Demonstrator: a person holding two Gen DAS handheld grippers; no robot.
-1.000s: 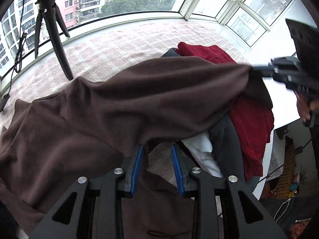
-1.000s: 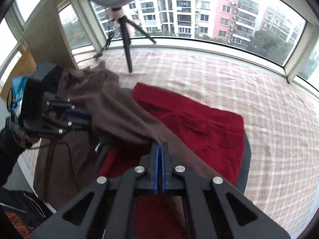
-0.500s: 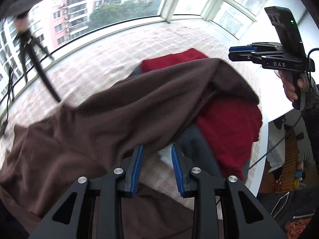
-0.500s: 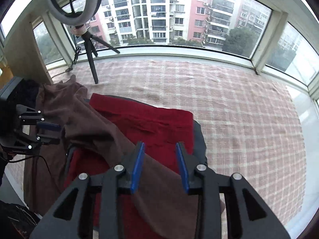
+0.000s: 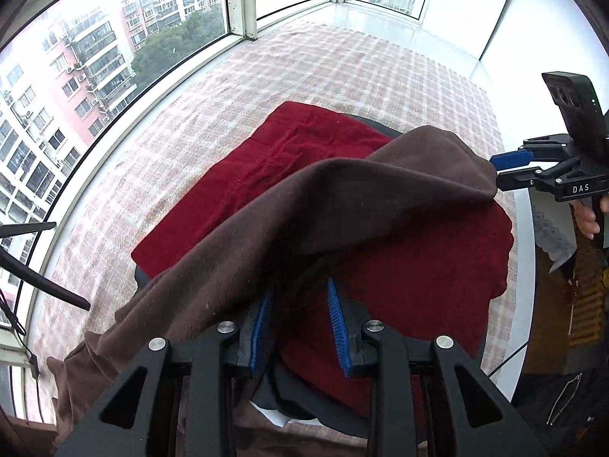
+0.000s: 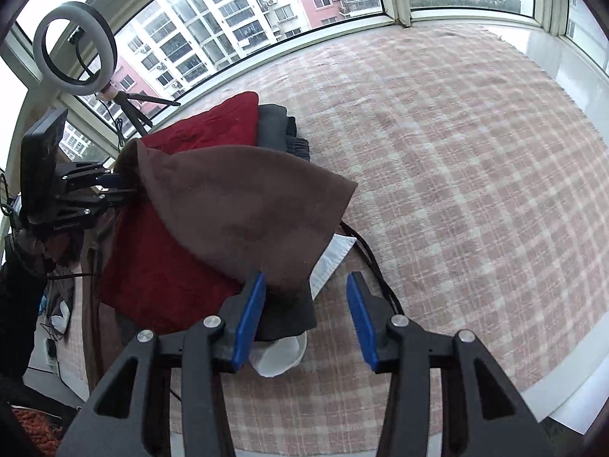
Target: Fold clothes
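A brown garment [image 5: 342,198] hangs stretched between my two grippers, above a folded red garment [image 5: 289,152] that tops a pile of dark grey and white clothes. My left gripper [image 5: 298,327] is shut on a bunched fold of the brown cloth; in the right wrist view that gripper [image 6: 125,186] pinches the cloth's far corner. My right gripper [image 6: 304,312] has its jaws opening. The brown garment [image 6: 236,205] rests only against its left pad [image 6: 249,312], with a wide gap to the other pad. In the left wrist view the right gripper [image 5: 498,175] sits at the cloth's peaked end.
The pile [image 6: 152,266] lies on a pink plaid blanket [image 6: 456,160] by curved windows. A ring light on a tripod [image 6: 74,38] stands at the back left, and one tripod leg [image 5: 38,278] reaches in. A hand [image 5: 588,217] grips the right tool. A white ledge [image 5: 525,266] borders the blanket.
My right gripper was shut on the brown cloth and now has its jaws apart. Both grippers have swung sideways, carrying the brown garment over the red pile.
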